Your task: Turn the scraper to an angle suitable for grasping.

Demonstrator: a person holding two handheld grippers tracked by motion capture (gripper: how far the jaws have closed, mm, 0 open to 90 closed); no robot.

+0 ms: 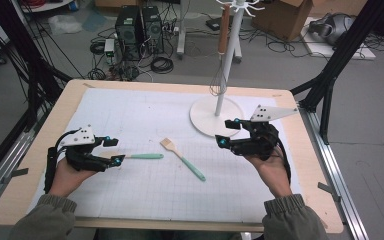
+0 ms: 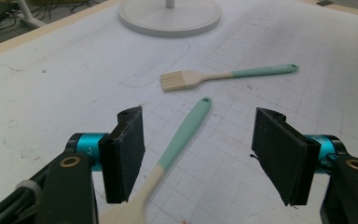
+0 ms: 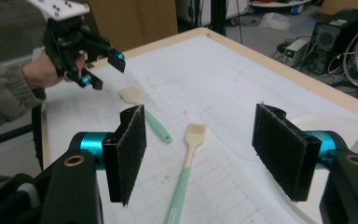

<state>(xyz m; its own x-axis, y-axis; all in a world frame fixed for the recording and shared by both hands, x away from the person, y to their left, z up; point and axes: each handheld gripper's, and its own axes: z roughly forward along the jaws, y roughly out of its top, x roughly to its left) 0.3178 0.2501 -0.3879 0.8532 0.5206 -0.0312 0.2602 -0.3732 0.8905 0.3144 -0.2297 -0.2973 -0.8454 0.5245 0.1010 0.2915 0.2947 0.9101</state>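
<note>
Spatula (image 2: 177, 140): lies flat on the white mat (image 1: 145, 120) of the bench, toward the left edge; pale blade end at the left gripper (image 1: 111, 151), mint handle running away from it
Spatula axis: in the high view the long axis runs nearly parallel to the near edge of the bench; handle tip with its hanging hole points toward the bench centre; blade points to the left edge
Left gripper jaws: spread, one pad on each side of the spatula where the pale neck meets the mint handle; pads not yet pressing on it
Pastry brush (image 1: 182, 157): lies flat near the bench centre, well apart from the spatula tip; bristles toward the far edge, mint handle slanting to the near right
Right gripper (image 1: 229, 132): held above the mat, just beside the stand base (image 1: 200, 117); jaws spread, nothing between them
Stand: whisk (image 1: 219, 75) hangs from it at the far right of the bench
Progress: early, by judgement; both utensils rest on the mat; neither is gripped or lifted
Remaining: close on the spatula, lift it; the same for the brush
</note>
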